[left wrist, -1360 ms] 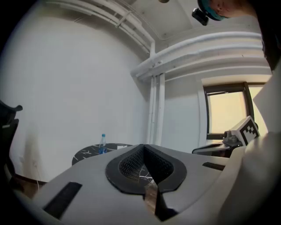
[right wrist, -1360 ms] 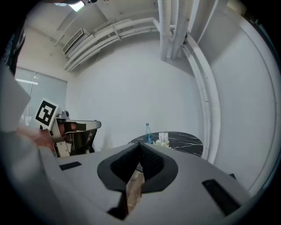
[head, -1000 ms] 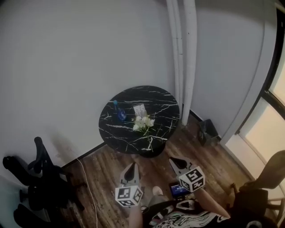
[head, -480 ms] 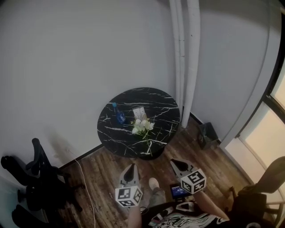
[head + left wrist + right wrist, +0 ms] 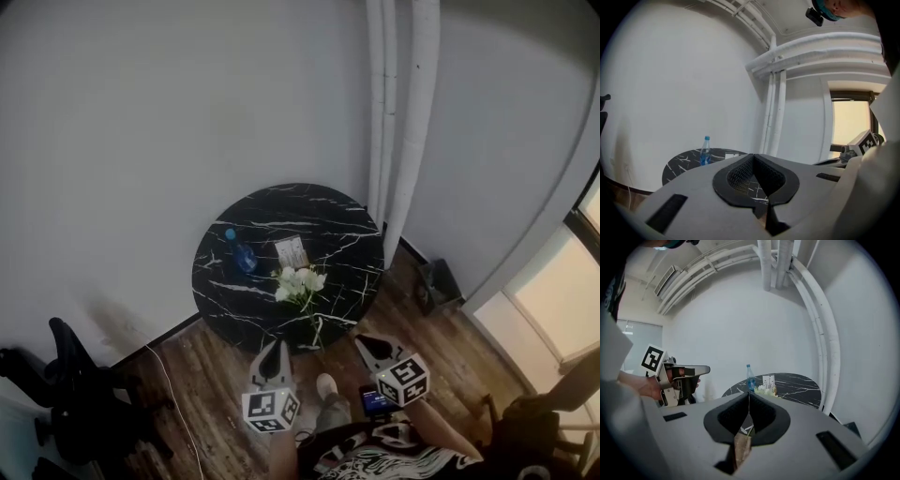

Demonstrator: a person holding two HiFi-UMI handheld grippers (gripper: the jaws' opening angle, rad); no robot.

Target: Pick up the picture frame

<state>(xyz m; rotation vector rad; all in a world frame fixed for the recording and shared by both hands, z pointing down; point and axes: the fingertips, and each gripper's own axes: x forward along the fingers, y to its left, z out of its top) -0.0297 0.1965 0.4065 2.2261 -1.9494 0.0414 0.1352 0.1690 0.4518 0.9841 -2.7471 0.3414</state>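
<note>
A small white picture frame [image 5: 292, 251] stands near the middle of the round black marble table [image 5: 349, 236]; the right gripper view shows the picture frame [image 5: 768, 381] upright behind the flowers. Both grippers hang over the wooden floor short of the table's near edge. My left gripper [image 5: 275, 352] is shut and empty, as seen in the left gripper view [image 5: 753, 156]. My right gripper [image 5: 367, 339] is shut too, with nothing between its jaws [image 5: 748, 394]. In the left gripper view the jaws hide the frame.
A blue water bottle [image 5: 238, 252] stands left of the frame, and a bunch of white flowers [image 5: 298, 281] lies in front of it. White pipes [image 5: 401, 131] run up the wall behind the table. A black office chair [image 5: 80, 394] stands at the left, a small dark bin [image 5: 438, 281] at the right.
Both grippers and the head have moved toward the table, which now lies closer to the gripper tips. Both grippers stay shut.
</note>
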